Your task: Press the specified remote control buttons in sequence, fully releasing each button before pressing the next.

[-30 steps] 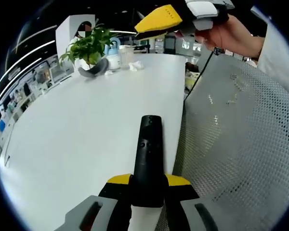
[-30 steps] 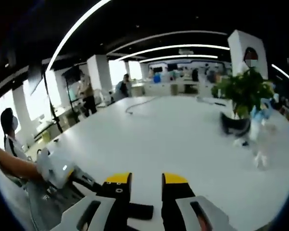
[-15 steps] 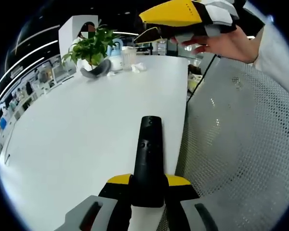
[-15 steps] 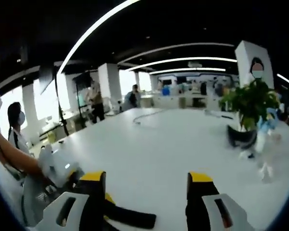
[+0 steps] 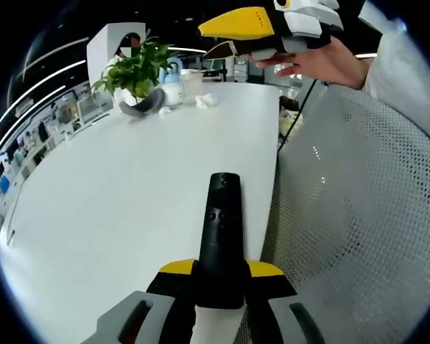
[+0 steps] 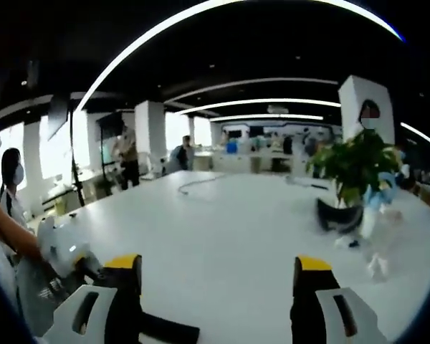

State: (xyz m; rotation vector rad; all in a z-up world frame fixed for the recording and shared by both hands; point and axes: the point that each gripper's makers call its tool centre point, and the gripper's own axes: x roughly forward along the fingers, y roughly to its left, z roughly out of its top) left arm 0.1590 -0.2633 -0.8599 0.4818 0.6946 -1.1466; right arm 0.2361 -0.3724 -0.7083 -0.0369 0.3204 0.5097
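Note:
A long black remote control (image 5: 221, 226) points away from me over the white table (image 5: 115, 193), its near end clamped between the yellow-tipped jaws of my left gripper (image 5: 221, 269). High at the upper right a hand holds my right gripper (image 5: 247, 29) above the table's far end. In the right gripper view my right gripper (image 6: 218, 269) stands wide open with nothing between its jaws. The remote (image 6: 168, 331) lies low between them, and the left gripper (image 6: 61, 247) sits at the far left.
A potted plant (image 5: 132, 68) with a dark curved object and small white items stands at the table's far end, and also shows as the plant (image 6: 351, 161). A grey perforated mesh surface (image 5: 358, 215) borders the table's right edge. People stand far back in the office (image 6: 125, 154).
My right gripper's jaws have spread from nearly together to wide apart. The left gripper still holds the remote in the same place.

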